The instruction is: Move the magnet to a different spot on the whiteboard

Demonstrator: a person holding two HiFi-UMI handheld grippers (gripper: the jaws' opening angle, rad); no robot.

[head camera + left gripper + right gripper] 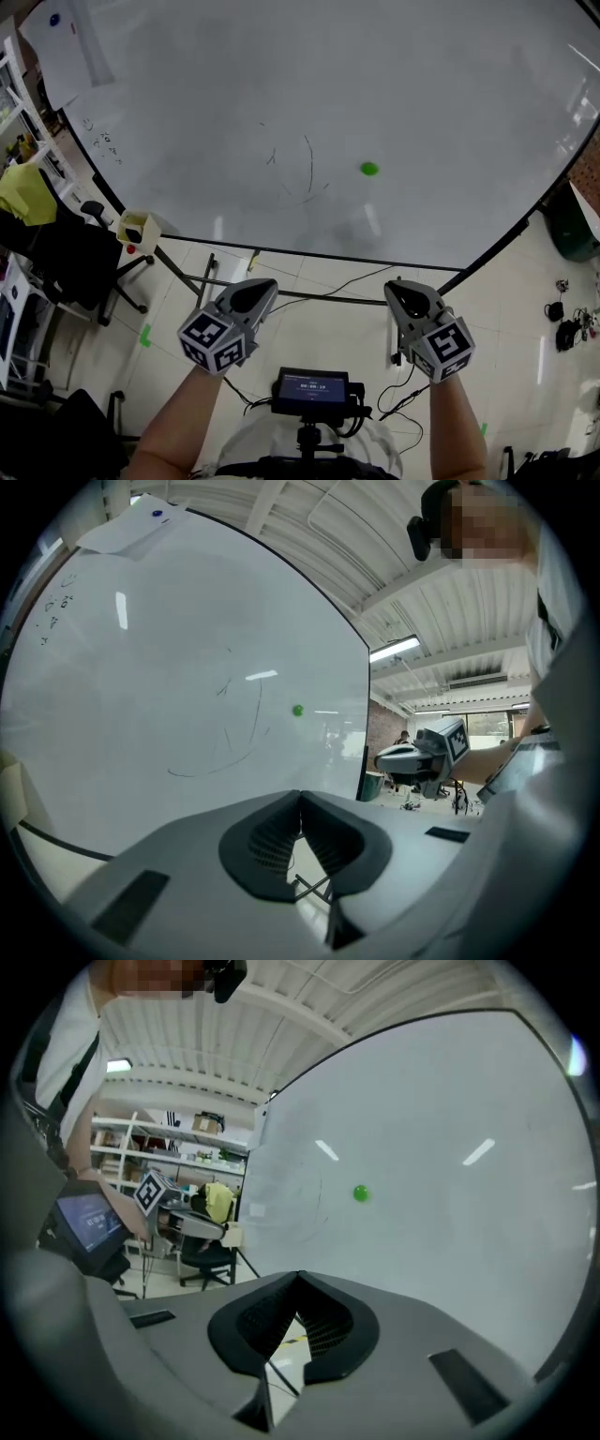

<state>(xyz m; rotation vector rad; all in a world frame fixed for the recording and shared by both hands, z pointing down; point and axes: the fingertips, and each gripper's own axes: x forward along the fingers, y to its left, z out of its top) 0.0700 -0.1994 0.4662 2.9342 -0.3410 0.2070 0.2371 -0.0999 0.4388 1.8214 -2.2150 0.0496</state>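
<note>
The whiteboard [281,94] filled most of the head view, glossy and nearly bare except for a few faint pen strokes near its middle. A sheet of paper [66,52] was pinned at its upper left corner by a small blue magnet [54,19].

Below the board's lower edge, the left gripper [251,294] and the right gripper [409,296] hung side by side, well apart from the board. In each gripper's own view the jaws stood together with nothing between them, so both were empty.

The green magnet [369,169] sat on the board just right of the pen strokes, above the right gripper and nearer to it than to the left.

It looked like a small, stiff, smooth round button, probably light, and held on only by its own pull. The likely hold was across its rim, one pad on each side, after the jaws had been spread. Its smooth edge could slip from the pads, and it would likely slide on the slick board if pushed instead of lifted.
</note>
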